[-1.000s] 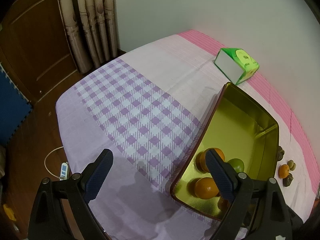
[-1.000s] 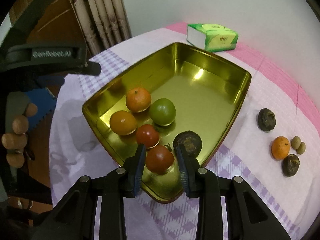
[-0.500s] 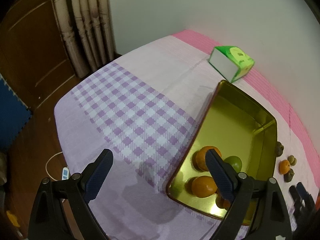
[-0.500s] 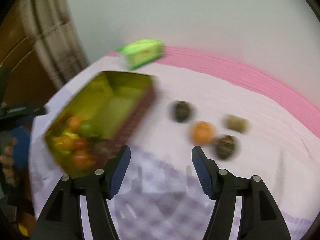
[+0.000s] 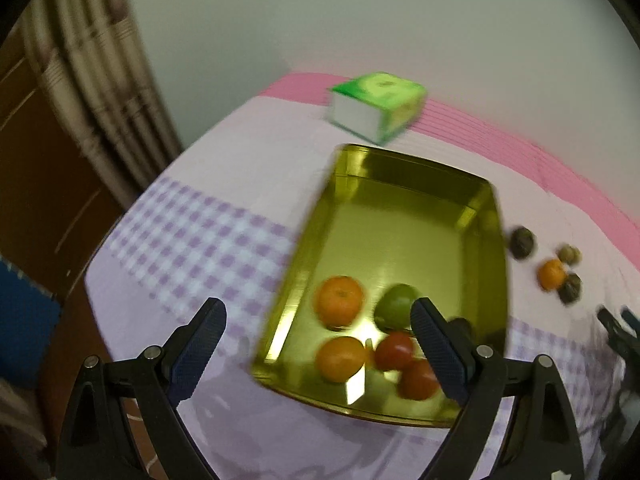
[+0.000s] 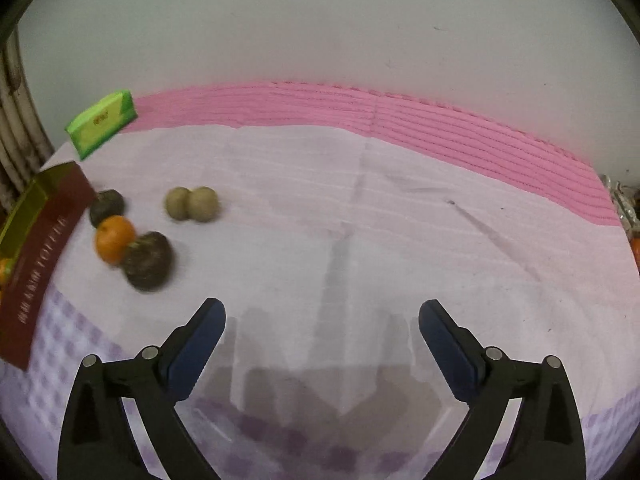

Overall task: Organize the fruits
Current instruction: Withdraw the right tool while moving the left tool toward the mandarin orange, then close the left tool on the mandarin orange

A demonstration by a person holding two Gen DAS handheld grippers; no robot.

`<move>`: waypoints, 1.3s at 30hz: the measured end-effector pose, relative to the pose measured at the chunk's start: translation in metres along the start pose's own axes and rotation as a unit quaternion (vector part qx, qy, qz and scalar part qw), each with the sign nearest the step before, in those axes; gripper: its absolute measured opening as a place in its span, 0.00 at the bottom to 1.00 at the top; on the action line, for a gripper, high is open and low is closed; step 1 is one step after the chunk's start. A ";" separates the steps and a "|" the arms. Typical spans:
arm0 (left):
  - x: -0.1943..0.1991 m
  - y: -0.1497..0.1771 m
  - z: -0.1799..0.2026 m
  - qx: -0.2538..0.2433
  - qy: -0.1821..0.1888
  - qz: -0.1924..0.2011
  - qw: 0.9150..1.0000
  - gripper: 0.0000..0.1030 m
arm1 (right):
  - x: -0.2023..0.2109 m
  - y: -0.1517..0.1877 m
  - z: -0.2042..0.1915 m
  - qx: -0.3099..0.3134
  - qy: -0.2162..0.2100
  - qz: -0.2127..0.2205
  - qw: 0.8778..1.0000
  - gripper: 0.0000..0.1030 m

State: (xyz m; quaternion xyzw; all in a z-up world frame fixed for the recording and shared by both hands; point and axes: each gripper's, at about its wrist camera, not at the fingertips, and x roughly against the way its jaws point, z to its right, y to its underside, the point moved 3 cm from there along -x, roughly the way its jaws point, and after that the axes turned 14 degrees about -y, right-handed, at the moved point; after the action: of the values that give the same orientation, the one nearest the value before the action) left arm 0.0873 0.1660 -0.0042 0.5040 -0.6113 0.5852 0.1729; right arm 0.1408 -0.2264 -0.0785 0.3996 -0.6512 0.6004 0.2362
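A gold tin tray [image 5: 404,184] lies on the tablecloth and holds two oranges [image 5: 340,300], a green fruit [image 5: 396,304] and two red tomatoes [image 5: 394,350]. My left gripper [image 5: 318,332] is open and empty above the tray's near left edge. My right gripper [image 6: 322,330] is open and empty over bare cloth. To its left lie an orange [image 6: 114,238], two dark fruits [image 6: 148,260] and two small brown fruits [image 6: 192,204], beside the tray's red side [image 6: 40,260]. These loose fruits also show in the left wrist view [image 5: 552,274].
A green tissue box [image 5: 376,106] stands behind the tray near the pink cloth band [image 6: 400,120] and the wall; it also shows in the right wrist view [image 6: 102,122]. Curtains [image 5: 92,92] and a wooden door are to the left. The table edge drops off at the left.
My right gripper let go of the red tomato in the tray, opened wide and swung right to the loose fruits. My left gripper turned right, bringing the tray into the middle of its view.
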 end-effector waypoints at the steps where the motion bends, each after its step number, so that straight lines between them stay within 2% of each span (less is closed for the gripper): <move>1: 0.004 0.000 0.010 -0.013 0.005 0.003 1.000 0.89 | -0.003 0.000 0.003 0.001 -0.001 -0.003 1.000 0.95; 6: 0.019 -0.005 0.069 -0.058 0.061 0.007 0.996 0.89 | -0.011 -0.001 0.023 -0.002 0.001 -0.006 1.000 0.97; 12: 0.022 -0.011 0.135 -0.100 0.101 -0.004 0.990 0.89 | -0.012 -0.002 0.042 -0.001 -0.012 -0.005 1.000 1.00; 17: 0.013 -0.018 0.175 -0.118 0.124 -0.037 0.985 0.89 | -0.008 0.000 0.048 0.003 -0.016 -0.006 1.000 1.00; 22: -0.002 -0.026 0.206 -0.114 0.141 -0.081 0.980 0.89 | -0.008 0.000 0.048 0.003 -0.016 -0.006 1.000 1.00; 23: -0.006 -0.028 0.212 -0.113 0.142 -0.089 0.979 0.87 | -0.008 0.000 0.048 0.003 -0.016 -0.006 1.000 1.00; 26: -0.014 -0.033 0.225 -0.112 0.143 -0.105 0.978 0.74 | -0.008 0.000 0.048 0.004 -0.016 -0.006 1.000 1.00; 28: -0.019 -0.034 0.231 -0.109 0.145 -0.116 0.977 0.72 | -0.008 0.000 0.048 0.003 -0.016 -0.006 1.000 1.00; 30: -0.024 -0.036 0.234 -0.100 0.149 -0.128 0.975 0.64 | -0.008 0.000 0.048 0.003 -0.016 -0.006 1.000 1.00; 33: -0.031 -0.039 0.239 -0.088 0.159 -0.145 0.973 0.60 | -0.008 0.000 0.048 0.003 -0.016 -0.006 1.000 1.00; 39: -0.035 -0.038 0.252 -0.103 0.151 -0.146 0.972 0.52 | -0.008 0.000 0.049 0.003 -0.016 -0.006 1.000 1.00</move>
State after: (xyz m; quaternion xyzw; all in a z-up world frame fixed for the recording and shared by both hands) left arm 0.2291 -0.0363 -0.0760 0.4730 -0.5553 0.5567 0.3976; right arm 0.1538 -0.2718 -0.0925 0.4138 -0.6505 0.5947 0.2278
